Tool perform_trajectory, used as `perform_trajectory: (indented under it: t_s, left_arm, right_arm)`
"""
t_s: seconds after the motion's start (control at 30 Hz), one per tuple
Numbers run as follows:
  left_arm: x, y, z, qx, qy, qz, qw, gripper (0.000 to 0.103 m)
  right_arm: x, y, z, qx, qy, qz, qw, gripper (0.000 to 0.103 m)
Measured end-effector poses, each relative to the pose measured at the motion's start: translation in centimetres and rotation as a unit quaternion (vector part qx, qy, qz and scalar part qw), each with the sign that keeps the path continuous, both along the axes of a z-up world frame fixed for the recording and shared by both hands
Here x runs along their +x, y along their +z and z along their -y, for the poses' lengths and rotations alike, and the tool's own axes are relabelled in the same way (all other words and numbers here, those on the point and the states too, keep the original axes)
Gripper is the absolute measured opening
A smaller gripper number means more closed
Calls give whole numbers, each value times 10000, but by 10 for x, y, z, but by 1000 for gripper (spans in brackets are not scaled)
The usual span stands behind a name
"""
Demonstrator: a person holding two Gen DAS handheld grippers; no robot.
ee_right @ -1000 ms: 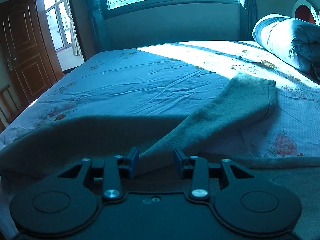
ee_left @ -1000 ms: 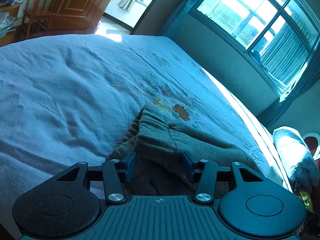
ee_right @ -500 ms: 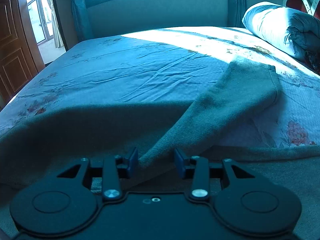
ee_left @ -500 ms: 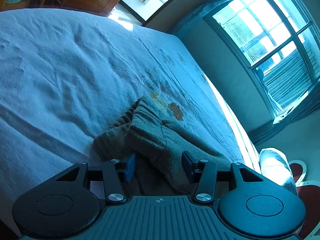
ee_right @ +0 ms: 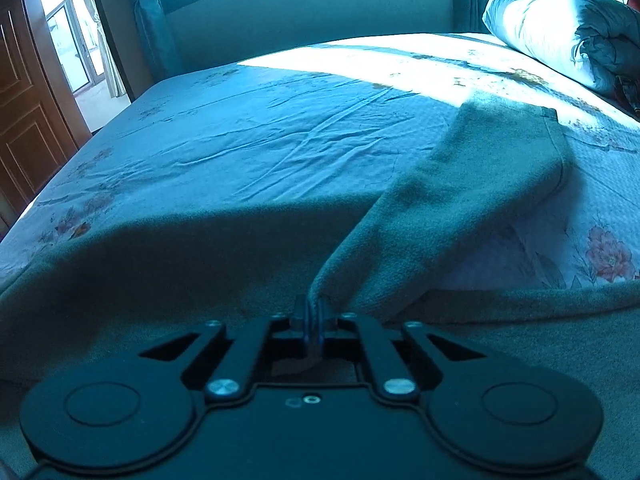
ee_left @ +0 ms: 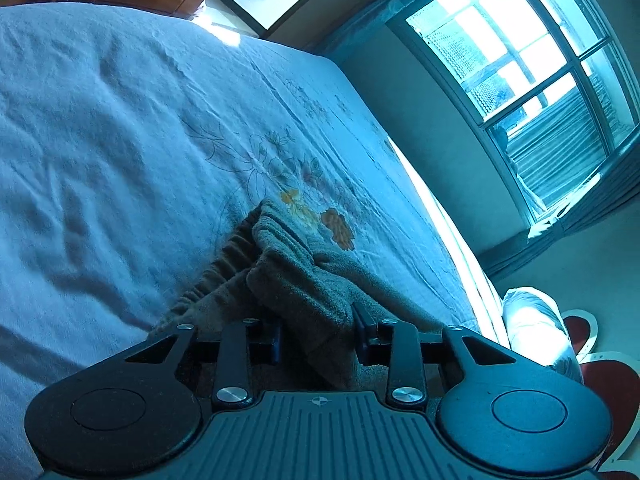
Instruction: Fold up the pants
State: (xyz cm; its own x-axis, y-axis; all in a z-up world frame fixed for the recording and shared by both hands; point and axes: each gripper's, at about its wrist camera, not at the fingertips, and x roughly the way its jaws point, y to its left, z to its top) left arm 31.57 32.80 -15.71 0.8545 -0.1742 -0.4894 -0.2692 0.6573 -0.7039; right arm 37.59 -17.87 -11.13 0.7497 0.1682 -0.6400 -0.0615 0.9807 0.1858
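Pants (ee_left: 304, 280) are spread on the bed (ee_left: 120, 140), the gathered waistband end bunched in the left view, one leg (ee_right: 472, 184) stretched toward the pillow (ee_right: 560, 28) in the right view. The right gripper (ee_right: 312, 314) is clenched on a thin pinch of the leg's fabric. The left gripper (ee_left: 316, 336) is spread wide, a thick fold of cloth lying between its jaws but not squeezed.

A slip is judged likely on the right if the leg is pulled hard, since so little cloth is pinched. On the left, several layers could be caught at once, and the fold would be dragged askew.

The bed is covered by a wrinkled floral sheet, partly sunlit. Windows (ee_left: 532, 60), curtains and a wooden door (ee_right: 24, 100) are seen around it.
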Motion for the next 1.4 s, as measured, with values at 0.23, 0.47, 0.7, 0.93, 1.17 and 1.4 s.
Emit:
perform_trajectory:
  t_s: [0.23, 0.47, 0.7, 0.93, 1.17, 1.4]
  left_arm:
    - [23, 82, -16, 187, -846, 1131, 9898, 30]
    - [-23, -22, -35, 354, -1018, -326, 9936, 30]
    - [-26, -6, -22, 718, -900, -219, 9931, 30]
    - [-30, -4, -16, 944, -911, -258, 9910, 30]
    - [-36, 36, -3, 1475, -1151, 271, 9820, 30]
    - [-29, 28, -3, 2042, -1414, -181, 9685, 30]
  right_arm:
    - [-69, 79, 49, 434, 67, 1446, 9885, 0]
    - [-124, -21, 38, 30, 561, 235, 9981, 0]
    - [-121, -20, 38, 286, 330, 292, 9986, 0]
    - [-122, -24, 36, 250, 280, 202, 9991, 0]
    - [-131, 5, 40, 309, 307, 577, 9974, 0]
    - [-129, -15, 44, 195, 314, 301, 9989, 0]
